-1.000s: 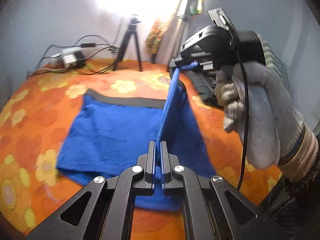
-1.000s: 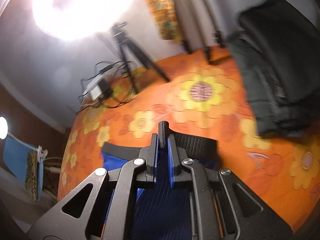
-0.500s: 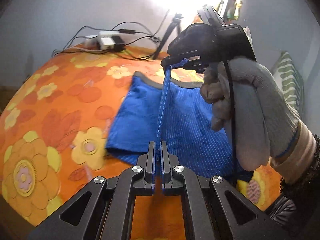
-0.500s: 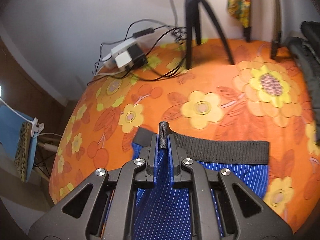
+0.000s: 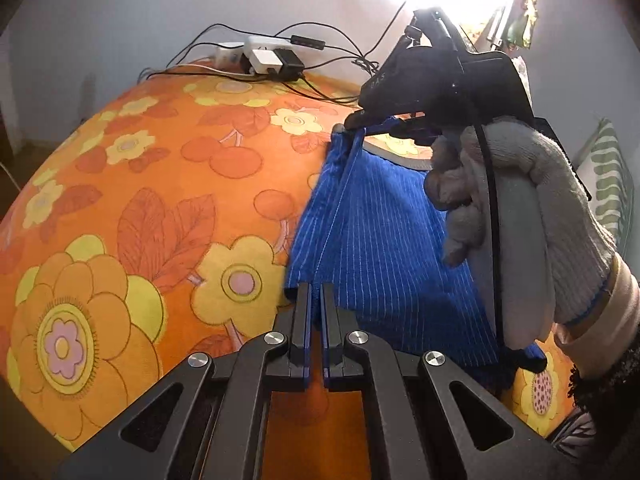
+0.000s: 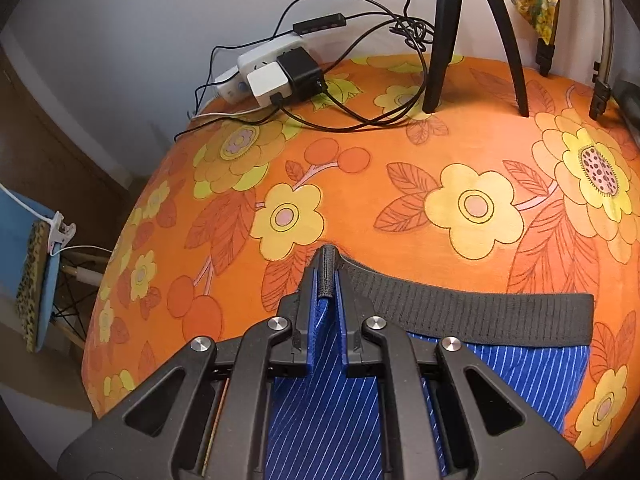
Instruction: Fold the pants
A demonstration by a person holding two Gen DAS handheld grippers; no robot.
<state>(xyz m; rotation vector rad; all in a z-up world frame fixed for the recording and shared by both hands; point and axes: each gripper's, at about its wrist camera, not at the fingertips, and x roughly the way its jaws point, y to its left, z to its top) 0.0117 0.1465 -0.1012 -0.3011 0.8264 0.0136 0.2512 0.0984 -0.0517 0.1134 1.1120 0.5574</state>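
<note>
Blue pin-striped pants with a dark grey waistband lie on the orange flowered cloth. My left gripper is shut on the near edge of the pants. My right gripper is shut on the waistband's left corner, which sticks up between its fingers. In the left wrist view the right gripper, held by a gloved hand, pinches the far end of the same fold. The fabric edge runs taut between the two grippers, just above the cloth.
A white power strip with plugs and tangled black cables sits at the far edge. Black tripod legs stand at the back. A blue chair stands left, off the surface. A green striped pillow lies at the right.
Both grippers have carried the held edge of the pants leftward and down across the garment, turning one half over. The striped side now faces up.
</note>
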